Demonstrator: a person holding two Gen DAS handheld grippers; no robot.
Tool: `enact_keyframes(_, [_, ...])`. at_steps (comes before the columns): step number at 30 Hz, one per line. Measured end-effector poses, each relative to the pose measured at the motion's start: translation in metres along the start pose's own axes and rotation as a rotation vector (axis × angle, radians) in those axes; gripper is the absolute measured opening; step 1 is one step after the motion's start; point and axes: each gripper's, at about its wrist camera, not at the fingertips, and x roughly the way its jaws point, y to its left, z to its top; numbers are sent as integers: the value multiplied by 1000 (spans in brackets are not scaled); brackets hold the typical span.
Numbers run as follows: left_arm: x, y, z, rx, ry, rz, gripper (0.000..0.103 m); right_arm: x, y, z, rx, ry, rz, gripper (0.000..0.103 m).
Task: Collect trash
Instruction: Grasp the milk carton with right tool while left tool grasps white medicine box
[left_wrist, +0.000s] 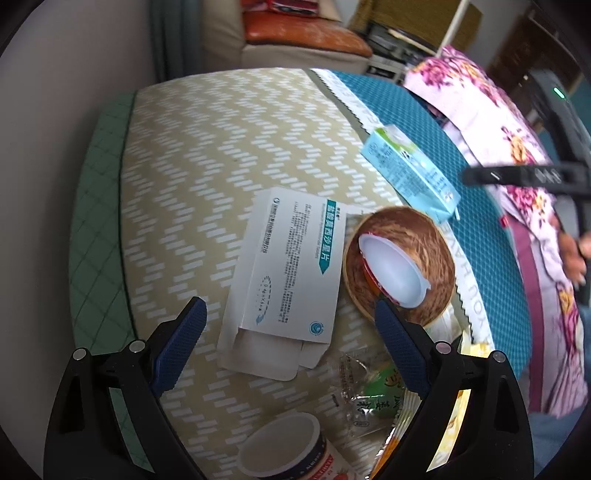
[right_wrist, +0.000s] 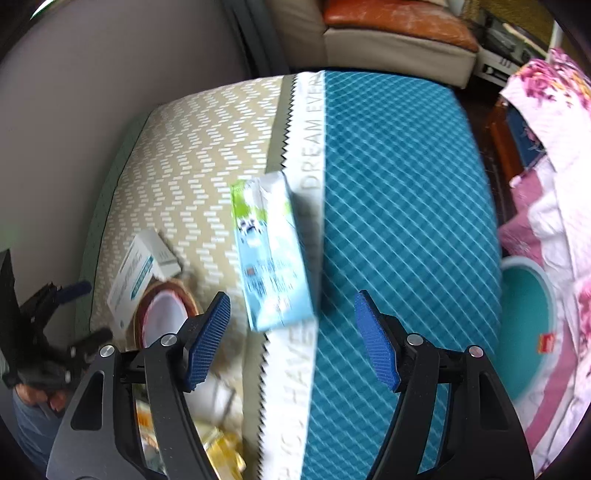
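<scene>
My left gripper (left_wrist: 290, 310) is open and hangs over a white medicine box (left_wrist: 288, 266) with an open end flap, which lies flat between its blue fingers. To the box's right, a wooden bowl (left_wrist: 436, 251) holds a white plastic cup (left_wrist: 395, 266) on its side. A light blue milk carton (left_wrist: 410, 170) lies further back. In the blurred right wrist view, my right gripper (right_wrist: 291, 301) is open, and the near end of the milk carton (right_wrist: 269, 251) reaches between its fingertips without touching the pads. The left gripper (right_wrist: 55, 306) shows at the far left there.
The table cloth is beige zigzag (left_wrist: 207, 155) on the left and teal diamond (right_wrist: 399, 206) on the right. A clear wrapper (left_wrist: 369, 387), a yogurt cup (left_wrist: 280, 443) and yellow packets lie near me. A teal bin (right_wrist: 524, 325) sits beside floral fabric (right_wrist: 554, 129) at the right.
</scene>
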Motion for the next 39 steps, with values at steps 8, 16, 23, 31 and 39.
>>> enact_keyframes(8, [8,8,1,28,29,-66,93,45,19,34,-42,60,-20,67])
enact_keyframes(16, [23,5,1,69,74,-61,93,55,27,31,-66,39,-42,51])
enact_keyframes(23, [44,16,15,-6,88,-6,92,41,14,5,-19,37,-17,51])
enact_keyframes(31, [50,31,28,-51,74,44,93,25,3,-6,-22,41,-2,51])
enact_keyframes(39, [64,24,49,-25,87,74,92,37,10,4,-24,46,1,51])
